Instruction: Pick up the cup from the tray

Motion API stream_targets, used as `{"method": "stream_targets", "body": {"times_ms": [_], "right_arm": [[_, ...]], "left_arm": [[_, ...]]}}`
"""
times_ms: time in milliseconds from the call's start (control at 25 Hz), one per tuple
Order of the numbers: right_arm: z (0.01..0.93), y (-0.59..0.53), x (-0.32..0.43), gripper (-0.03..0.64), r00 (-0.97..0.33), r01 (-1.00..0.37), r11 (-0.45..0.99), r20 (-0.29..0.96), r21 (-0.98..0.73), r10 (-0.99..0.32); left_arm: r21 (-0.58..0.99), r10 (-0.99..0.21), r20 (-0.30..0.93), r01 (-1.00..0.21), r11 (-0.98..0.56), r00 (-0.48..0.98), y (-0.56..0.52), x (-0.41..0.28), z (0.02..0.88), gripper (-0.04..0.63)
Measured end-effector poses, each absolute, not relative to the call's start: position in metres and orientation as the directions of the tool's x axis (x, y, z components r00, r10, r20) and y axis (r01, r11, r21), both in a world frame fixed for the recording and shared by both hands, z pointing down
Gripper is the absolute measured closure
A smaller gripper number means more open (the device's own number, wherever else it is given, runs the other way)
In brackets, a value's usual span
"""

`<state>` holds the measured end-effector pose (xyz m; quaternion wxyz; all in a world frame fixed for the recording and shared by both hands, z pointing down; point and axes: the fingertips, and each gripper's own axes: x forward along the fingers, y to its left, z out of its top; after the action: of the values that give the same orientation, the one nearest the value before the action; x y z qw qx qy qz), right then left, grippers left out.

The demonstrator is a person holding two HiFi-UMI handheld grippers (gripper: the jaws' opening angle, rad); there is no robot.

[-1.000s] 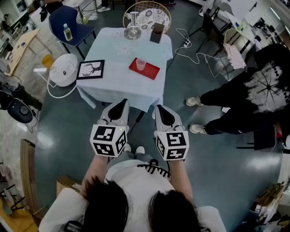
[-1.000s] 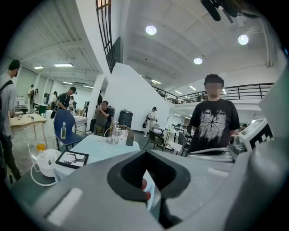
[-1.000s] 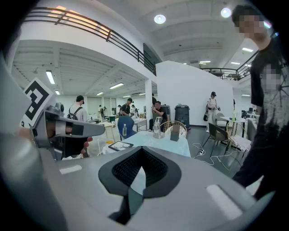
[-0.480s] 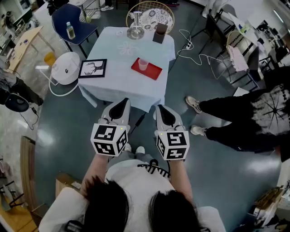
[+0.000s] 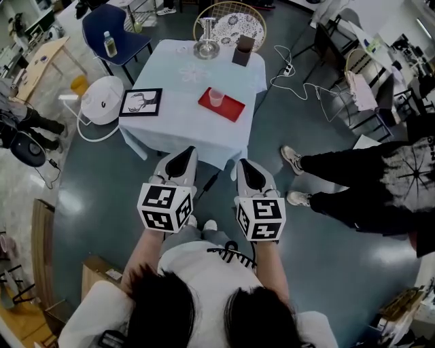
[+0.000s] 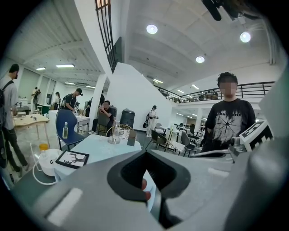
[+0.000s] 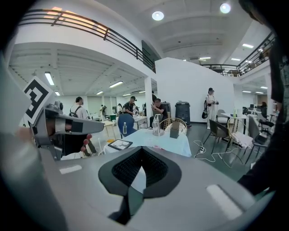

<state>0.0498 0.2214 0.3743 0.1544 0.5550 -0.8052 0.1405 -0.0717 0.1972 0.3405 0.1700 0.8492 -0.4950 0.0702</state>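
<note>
A pink translucent cup [image 5: 216, 97] stands upright on a red tray [image 5: 227, 109] near the right side of a white-clothed table [image 5: 180, 126]. My left gripper [image 5: 187, 152] and right gripper [image 5: 243, 164] are held side by side over the floor, short of the table's near edge and well apart from the cup. Both are shut with nothing between the jaws. In the left gripper view the table [image 6: 97, 149] lies ahead beyond the closed jaws. The right gripper view shows the same table [image 7: 159, 138] farther off.
On the table are a framed deer picture [image 5: 139, 103], a glass piece on a dish [image 5: 206, 42] and a brown box [image 5: 242, 49]. A wicker chair [image 5: 231, 19] stands behind it and a blue chair [image 5: 112, 34] and a white round appliance [image 5: 102, 102] to the left. A person's legs [image 5: 340, 183] and floor cables [image 5: 306, 78] are at the right.
The table has drifted slightly right and nearer in the head view. The person on the right has shifted farther right. Both grippers stay shut and keep their spacing.
</note>
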Motion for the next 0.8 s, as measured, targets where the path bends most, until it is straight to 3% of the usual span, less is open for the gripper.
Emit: {"method": "stream_targets", "body": {"times_ms": [120,440,800], "right_arm": [[0.376,0.219,0.048,0.583,-0.391,-0.915,0.397,0.405,-0.072,-0.826],[0.387,0.204,0.047,0.443,-0.463,-0.877,0.471,0.42,-0.092,-0.78],[0.403,0.153,0.045,0.359,-0.485,-0.866,0.49,0.416,-0.103,-0.769]], "left_arm": [[0.214,-0.816,0.308,-0.871,-0.442,0.49,0.194,-0.068,0.346,0.595],[0.221,-0.833,0.33,-0.894,-0.39,0.445,0.18,-0.066,0.357,0.595],[0.204,-0.826,0.362,-0.902,-0.381,0.431,0.123,-0.071,0.38,0.595]]}}
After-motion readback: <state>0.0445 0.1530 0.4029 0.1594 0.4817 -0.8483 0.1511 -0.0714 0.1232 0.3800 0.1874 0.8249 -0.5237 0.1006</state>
